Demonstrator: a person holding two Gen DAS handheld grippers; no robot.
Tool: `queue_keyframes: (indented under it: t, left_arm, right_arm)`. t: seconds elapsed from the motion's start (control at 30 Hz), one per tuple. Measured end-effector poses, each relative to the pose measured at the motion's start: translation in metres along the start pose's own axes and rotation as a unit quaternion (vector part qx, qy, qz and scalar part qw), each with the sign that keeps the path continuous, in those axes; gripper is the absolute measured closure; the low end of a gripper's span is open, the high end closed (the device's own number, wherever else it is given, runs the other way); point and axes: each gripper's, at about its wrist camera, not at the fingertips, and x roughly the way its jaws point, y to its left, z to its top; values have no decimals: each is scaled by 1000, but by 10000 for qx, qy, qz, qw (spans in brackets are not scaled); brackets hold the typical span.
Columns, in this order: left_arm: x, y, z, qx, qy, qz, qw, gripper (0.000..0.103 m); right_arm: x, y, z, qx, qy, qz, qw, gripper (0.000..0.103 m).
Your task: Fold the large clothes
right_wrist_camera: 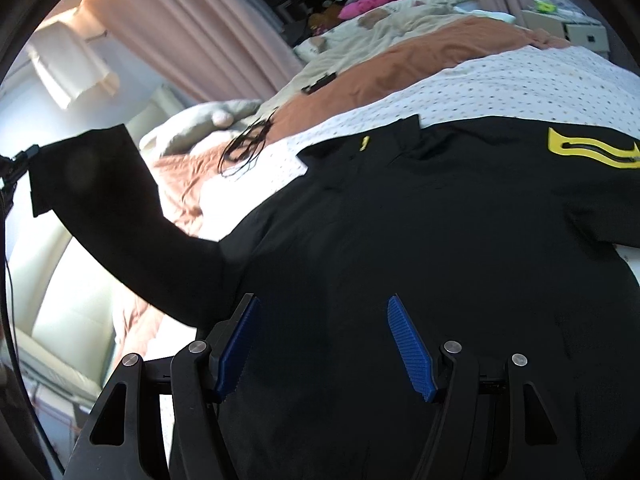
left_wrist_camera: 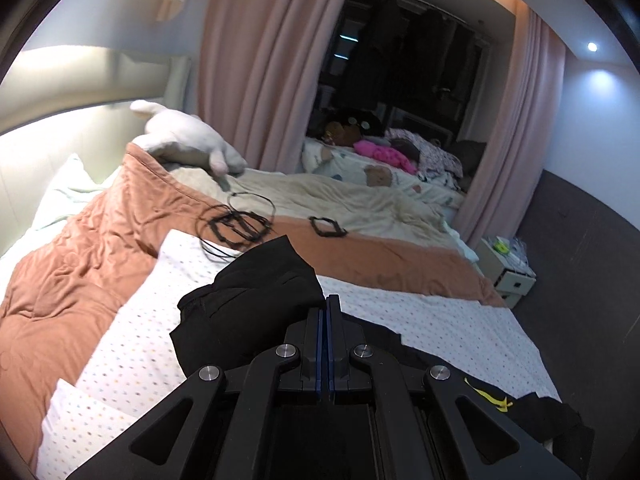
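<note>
A large black shirt with yellow markings lies spread on the dotted white bedsheet. My left gripper is shut on the black sleeve and holds it lifted above the bed. In the right wrist view that sleeve stretches up to the left, where the left gripper shows at the frame edge. My right gripper is open and empty, its blue pads hovering just over the shirt's body.
An orange quilt is bunched at the left and across the bed. Black cords lie on it. A white plush toy sits behind. A small white nightstand stands at the right. Pink curtains hang at the back.
</note>
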Motion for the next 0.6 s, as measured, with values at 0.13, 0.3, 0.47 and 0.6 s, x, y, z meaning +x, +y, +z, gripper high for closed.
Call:
queue_keyframes:
  t: [0.13, 0.3, 0.47, 0.6]
  left_arm:
    - [23, -38, -13, 157, 156, -175, 9996, 102]
    - [65, -86, -41, 367, 538, -480, 9967, 102]
    - [108, -118, -84, 668, 1343, -1153, 9819, 37]
    - [101, -115, -108, 961, 1072, -1047, 9840, 0]
  right_arm:
    - [-3, -13, 8, 146, -48, 30, 9999, 34]
    - [-17, -43, 16, 510, -224, -34, 9984, 25]
    - [-25, -73, 26, 905, -351, -123, 9952, 25]
    - [-27, -82, 28, 1031, -380, -160, 9938, 25]
